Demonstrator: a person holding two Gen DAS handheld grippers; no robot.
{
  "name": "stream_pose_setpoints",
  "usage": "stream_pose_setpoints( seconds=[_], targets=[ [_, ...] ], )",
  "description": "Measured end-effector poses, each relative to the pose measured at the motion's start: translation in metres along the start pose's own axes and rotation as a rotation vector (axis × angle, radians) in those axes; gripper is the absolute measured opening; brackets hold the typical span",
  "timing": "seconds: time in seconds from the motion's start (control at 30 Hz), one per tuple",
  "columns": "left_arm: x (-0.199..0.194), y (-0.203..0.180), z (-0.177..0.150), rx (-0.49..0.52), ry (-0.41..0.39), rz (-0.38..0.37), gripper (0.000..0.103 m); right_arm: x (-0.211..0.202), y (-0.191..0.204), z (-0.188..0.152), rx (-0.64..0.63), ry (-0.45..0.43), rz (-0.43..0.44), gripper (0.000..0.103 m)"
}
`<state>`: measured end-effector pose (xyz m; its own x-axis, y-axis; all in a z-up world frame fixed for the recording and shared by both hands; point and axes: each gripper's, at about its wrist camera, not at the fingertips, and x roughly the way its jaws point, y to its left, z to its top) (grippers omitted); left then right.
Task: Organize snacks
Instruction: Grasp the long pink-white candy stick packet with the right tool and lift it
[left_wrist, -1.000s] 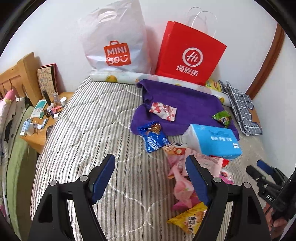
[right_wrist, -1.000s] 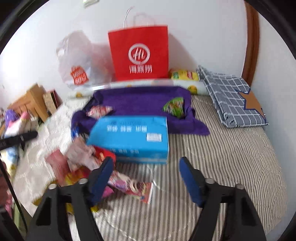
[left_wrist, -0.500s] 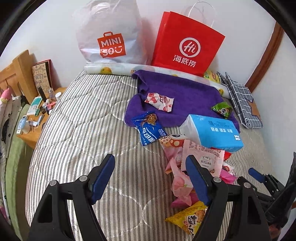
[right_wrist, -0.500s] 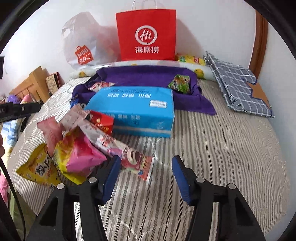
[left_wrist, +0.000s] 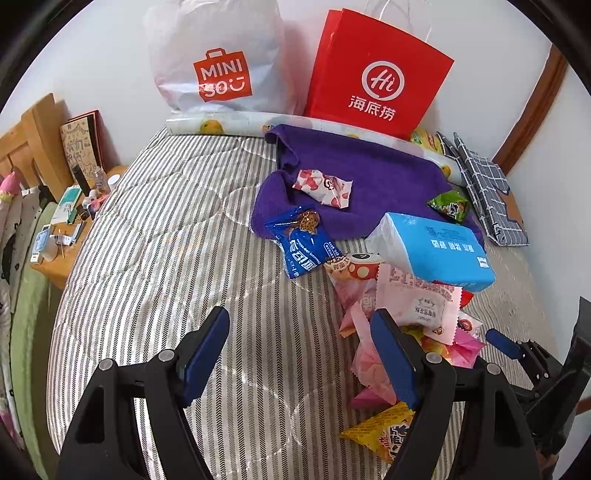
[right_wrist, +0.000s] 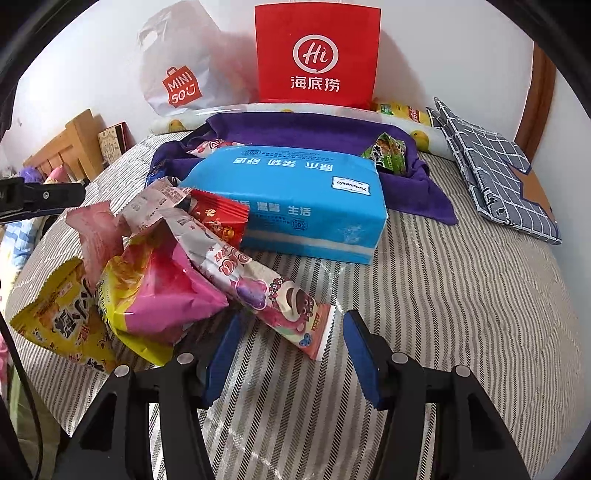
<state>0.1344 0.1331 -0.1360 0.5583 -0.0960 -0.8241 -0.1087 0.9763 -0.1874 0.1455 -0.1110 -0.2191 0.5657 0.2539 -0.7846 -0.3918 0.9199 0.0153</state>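
Note:
A heap of snack packets lies on the striped mattress (left_wrist: 166, 240): a long pink bear-print wrapper (right_wrist: 266, 295), a pink-and-yellow bag (right_wrist: 159, 291), a yellow packet (right_wrist: 62, 317) and a red packet (right_wrist: 218, 218). Behind them sits a blue tissue pack (right_wrist: 295, 203). My right gripper (right_wrist: 293, 325) is open, low over the bed, with the bear wrapper's near end just ahead of its tips and untouched. My left gripper (left_wrist: 299, 321) is open over bare mattress, left of the heap. A blue cookie packet (left_wrist: 303, 243), a red-and-white packet (left_wrist: 321, 186) and a green packet (left_wrist: 448, 205) lie on or by the purple towel (left_wrist: 369, 166).
A red paper bag (left_wrist: 376, 74) and a white plastic bag (left_wrist: 218, 62) lean on the far wall. Folded plaid cloth (right_wrist: 495, 170) lies at the right. A cluttered wooden bedside table (left_wrist: 66, 236) stands off the bed's left edge.
My right gripper has sunk toward the bed and closed in on the snack heap, and its jaws have narrowed. The left gripper has hardly moved.

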Motion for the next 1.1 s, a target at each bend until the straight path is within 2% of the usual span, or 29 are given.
stream_pose_setpoints(
  seconds=[0.47, 0.53, 0.73, 1.1],
  targets=[
    [0.001, 0.004, -0.001, 0.007, 0.006, 0.000, 0.078, 0.010, 0.008, 0.005, -0.035, -0.017, -0.021, 0.055],
    [0.001, 0.004, -0.001, 0.006, 0.006, 0.000, 0.078, 0.012, 0.008, 0.006, -0.033, -0.020, -0.017, 0.048],
    [0.002, 0.005, -0.002, -0.004, 0.019, -0.009, 0.078, 0.011, 0.012, 0.004, -0.047, -0.039, -0.015, 0.035],
    [-0.001, 0.000, -0.005, 0.003, 0.018, -0.013, 0.078, -0.007, 0.005, 0.000, -0.040, -0.064, -0.003, 0.024]
  ],
)
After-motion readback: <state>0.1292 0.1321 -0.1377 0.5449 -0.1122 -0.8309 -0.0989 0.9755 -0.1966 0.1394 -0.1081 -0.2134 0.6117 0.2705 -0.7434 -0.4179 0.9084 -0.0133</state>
